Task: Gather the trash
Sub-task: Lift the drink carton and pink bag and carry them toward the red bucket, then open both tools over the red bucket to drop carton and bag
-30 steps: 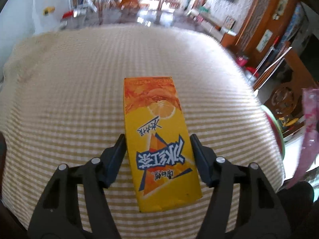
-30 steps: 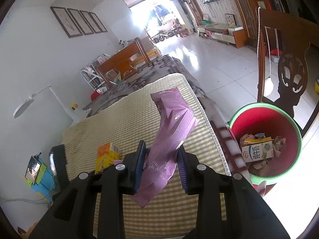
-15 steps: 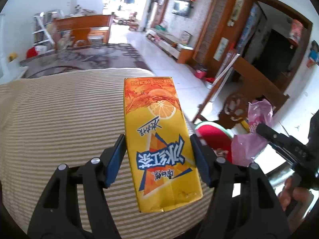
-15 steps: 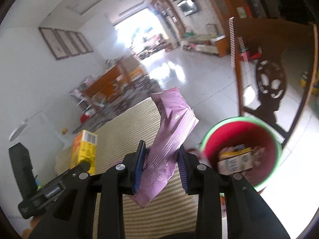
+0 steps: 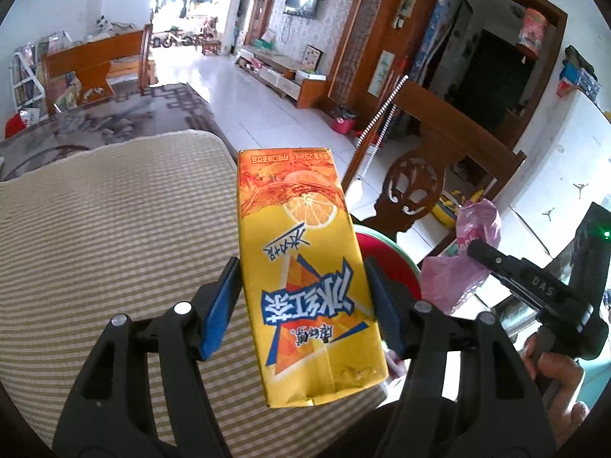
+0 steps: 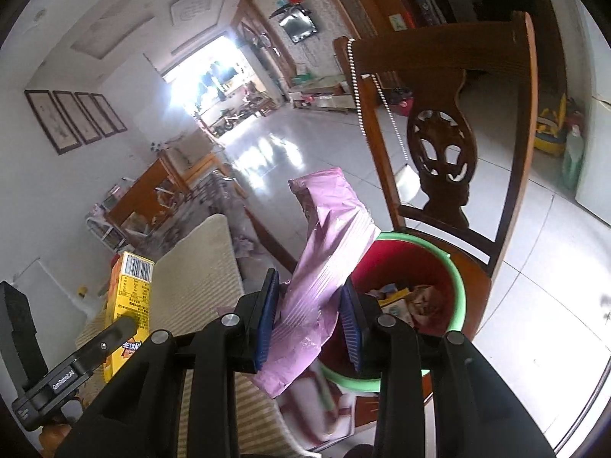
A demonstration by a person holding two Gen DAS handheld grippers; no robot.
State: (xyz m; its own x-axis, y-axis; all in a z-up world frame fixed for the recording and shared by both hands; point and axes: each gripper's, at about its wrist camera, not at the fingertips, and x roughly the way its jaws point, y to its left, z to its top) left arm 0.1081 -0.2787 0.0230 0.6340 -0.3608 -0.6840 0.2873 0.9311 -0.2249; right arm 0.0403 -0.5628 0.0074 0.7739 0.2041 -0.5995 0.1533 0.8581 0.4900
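My left gripper (image 5: pixel 303 305) is shut on a yellow-orange drink carton (image 5: pixel 301 267), held in the air over the right edge of the striped table. The carton also shows in the right wrist view (image 6: pixel 130 297). My right gripper (image 6: pixel 311 315) is shut on a crumpled pink plastic wrapper (image 6: pixel 324 255), held over the near rim of a red bin with a green rim (image 6: pixel 456 278). The bin holds several pieces of trash. In the left wrist view the bin (image 5: pixel 385 252) peeks out behind the carton, and the wrapper (image 5: pixel 466 259) hangs to its right.
A beige striped cloth covers the table (image 5: pixel 114 229). A dark wooden chair (image 6: pixel 446 133) stands right behind the bin, which sits on its seat. White tiled floor (image 6: pixel 534 267) lies around it. A wooden bench (image 5: pixel 95 65) stands far back.
Both grippers have swung right toward the bin. The carton has left the tabletop middle and now hangs at the table's edge. The wrapper now sits over the bin's rim.
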